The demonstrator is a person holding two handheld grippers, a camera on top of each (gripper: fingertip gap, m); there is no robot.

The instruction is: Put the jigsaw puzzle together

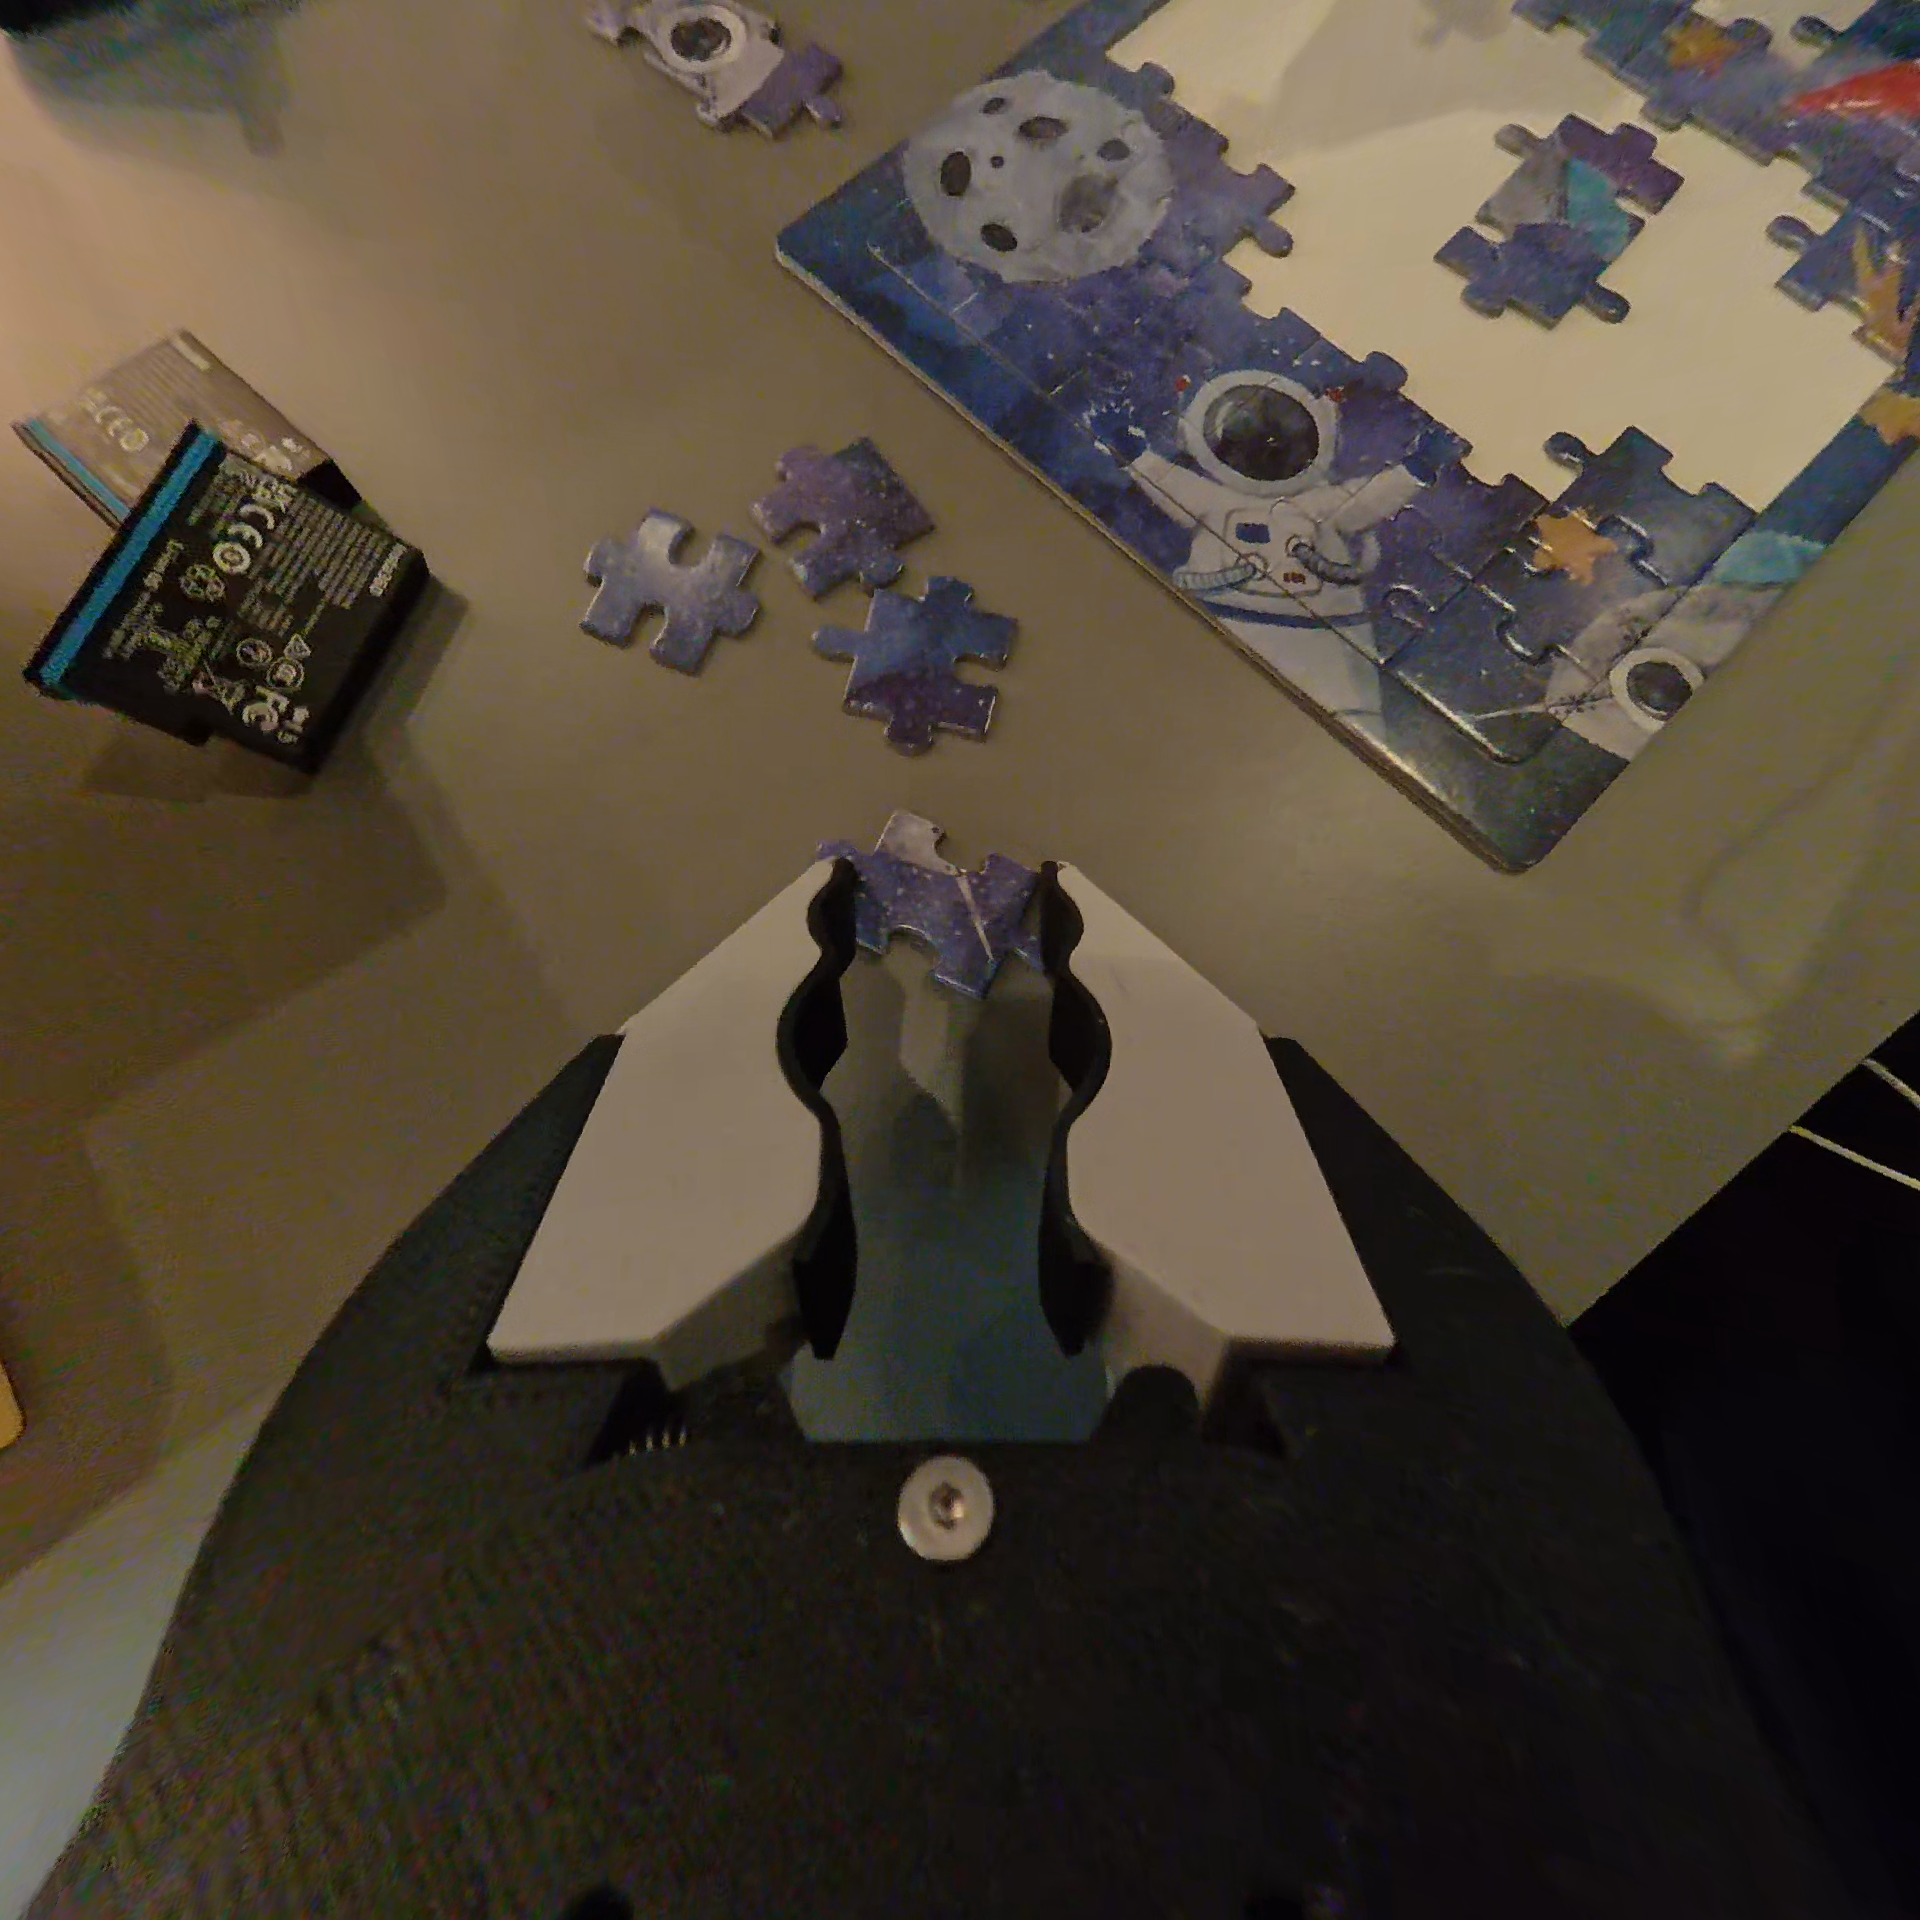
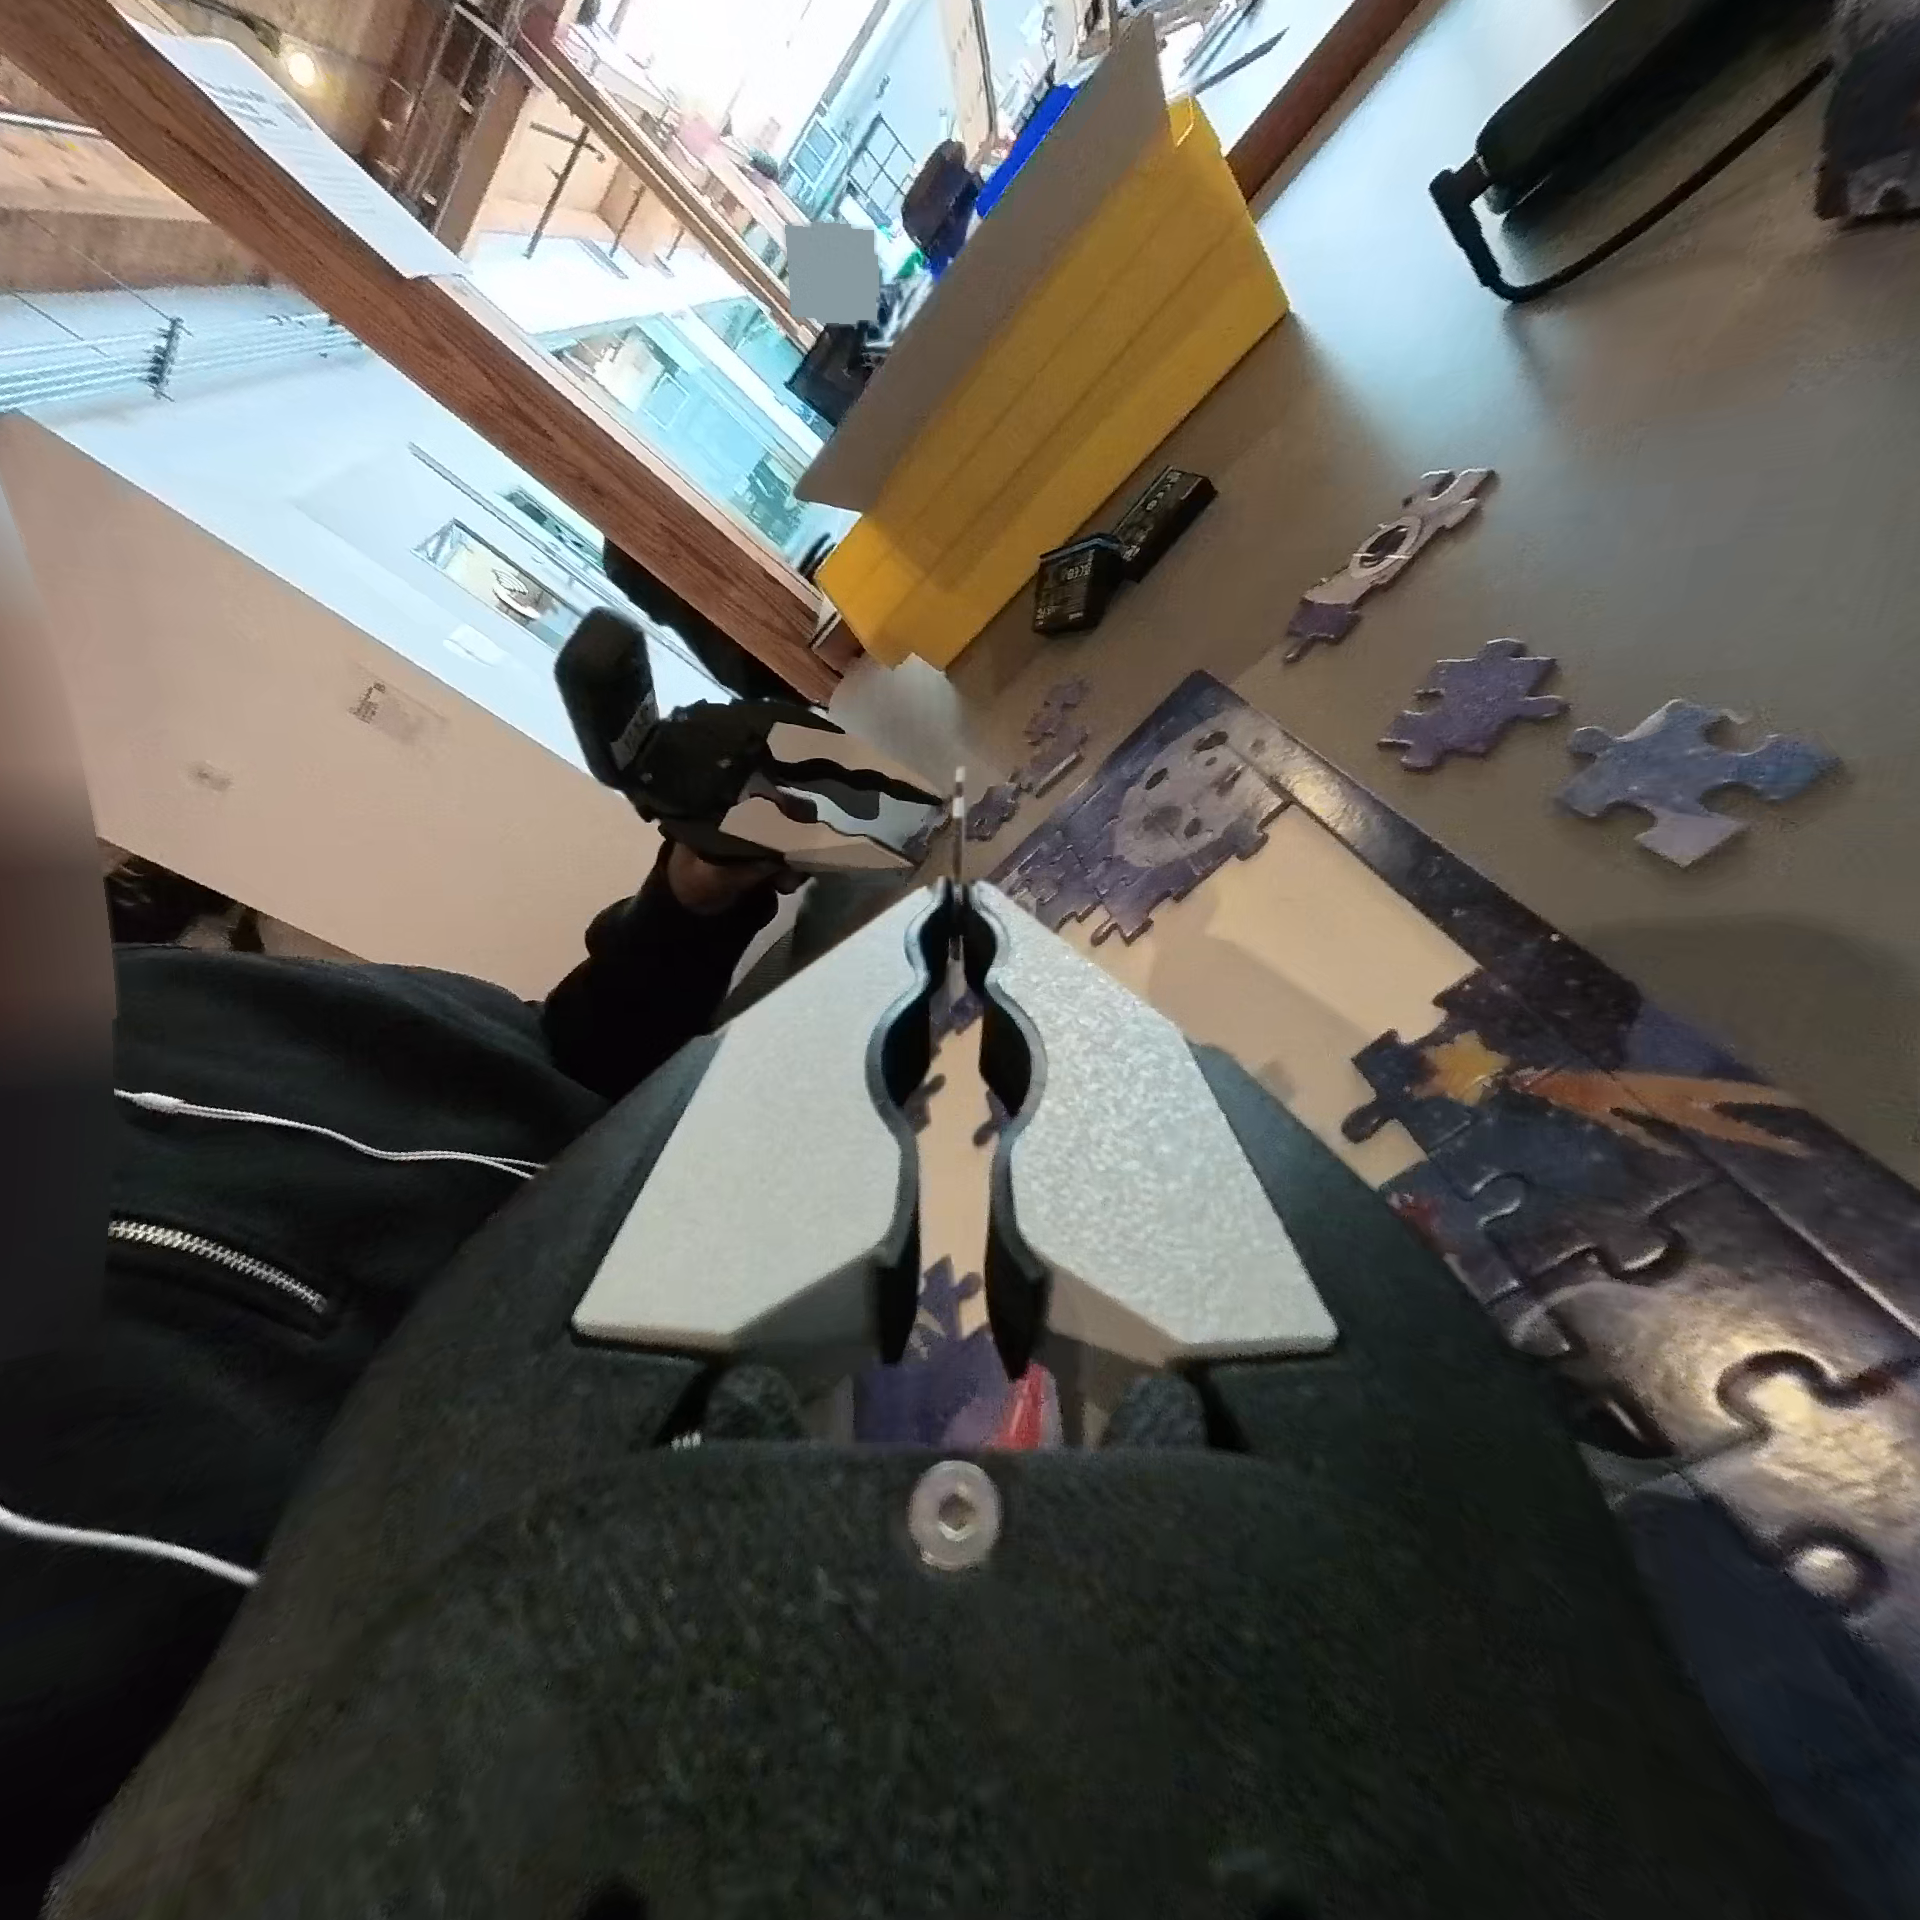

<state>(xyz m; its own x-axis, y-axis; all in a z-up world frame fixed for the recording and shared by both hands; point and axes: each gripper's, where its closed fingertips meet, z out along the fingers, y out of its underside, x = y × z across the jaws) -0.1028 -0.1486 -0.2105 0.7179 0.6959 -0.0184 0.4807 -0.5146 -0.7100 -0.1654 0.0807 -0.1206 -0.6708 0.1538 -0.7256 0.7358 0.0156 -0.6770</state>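
While your left gripper [image 1: 948, 883] clamps purple piece [image 1: 940, 914] just off board [image 1: 1475, 821], puzzle sits partly done: border and astronaut [image 1: 1262, 488] joined, white middle bare. Right gripper [image 2: 957, 914] pinches thin edge-on piece [image 2: 957, 831] over board. Several loose pieces [image 1: 675, 587] wait on table [image 1: 520, 312].

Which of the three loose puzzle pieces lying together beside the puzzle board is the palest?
The leftmost piece, nearest the black batteries: light bluish-white, while the other two are darker purple.
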